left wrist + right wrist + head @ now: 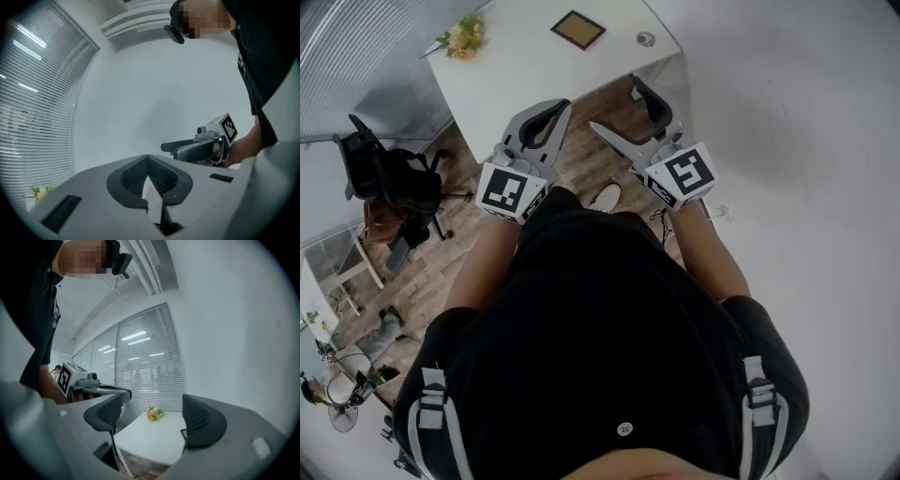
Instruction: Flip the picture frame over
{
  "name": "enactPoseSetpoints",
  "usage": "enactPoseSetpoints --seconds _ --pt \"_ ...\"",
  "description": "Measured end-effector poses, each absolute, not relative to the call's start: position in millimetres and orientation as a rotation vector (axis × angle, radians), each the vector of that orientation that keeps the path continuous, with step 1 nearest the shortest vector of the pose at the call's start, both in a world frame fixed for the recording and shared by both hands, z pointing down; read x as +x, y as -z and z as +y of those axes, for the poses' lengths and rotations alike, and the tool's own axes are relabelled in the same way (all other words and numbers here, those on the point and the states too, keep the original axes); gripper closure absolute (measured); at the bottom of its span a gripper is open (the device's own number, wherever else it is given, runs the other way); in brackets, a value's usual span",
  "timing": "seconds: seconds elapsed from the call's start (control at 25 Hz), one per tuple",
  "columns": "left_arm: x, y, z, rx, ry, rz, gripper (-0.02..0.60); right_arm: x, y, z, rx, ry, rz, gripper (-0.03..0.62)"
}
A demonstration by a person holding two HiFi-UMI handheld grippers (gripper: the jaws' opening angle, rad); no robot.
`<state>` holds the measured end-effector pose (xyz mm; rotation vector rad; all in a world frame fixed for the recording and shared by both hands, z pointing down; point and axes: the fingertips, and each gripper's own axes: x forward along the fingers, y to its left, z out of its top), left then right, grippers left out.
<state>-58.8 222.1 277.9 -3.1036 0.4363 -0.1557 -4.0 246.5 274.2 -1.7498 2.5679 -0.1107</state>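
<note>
On the table (516, 70), well apart from both grippers, the frame (577, 30) is lying flat, the left gripper (559, 112) hanging clenched on nothing and the right gripper (616, 105) gaping empty; jaws scraping at its low edge are risking shoving it away instead of lifting it

The left gripper (148, 157) is seen at bottom centre with its jaws brought together and nothing caught between them, set against a plain white wall (154, 93). The right gripper (171, 149) is held by a hand (239, 151) at centre right, below a black shirt (267, 47). Window blinds (33, 108) fill the left edge, and flowers (41, 192) are glimpsed at lower left.
</note>
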Motion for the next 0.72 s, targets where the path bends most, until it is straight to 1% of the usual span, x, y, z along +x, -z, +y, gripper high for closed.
enactPoseSetpoints --seconds 0.12,0.24,0.48,0.72 --pt "-55.2 -278.0 218.5 -3.101 0.158 0.452 0.575 0.5 -275.3 240.8 -1.745 0.113 2.577 0.171" --pt "-53.5 -280.7 210.9 -3.102 0.165 0.461 0.575 2.7 -277.9 229.5 -1.737 0.121 2.587 0.163" --pt "-50.7 -289.3 174.9 -3.117 0.152 0.487 0.575 5.9 -283.8 189.7 -1.726 0.140 2.616 0.161" --pt "-42.9 -296.2 116.1 -3.137 0.122 0.530 0.575 17.0 -289.7 137.7 -1.736 0.155 2.637 0.161"
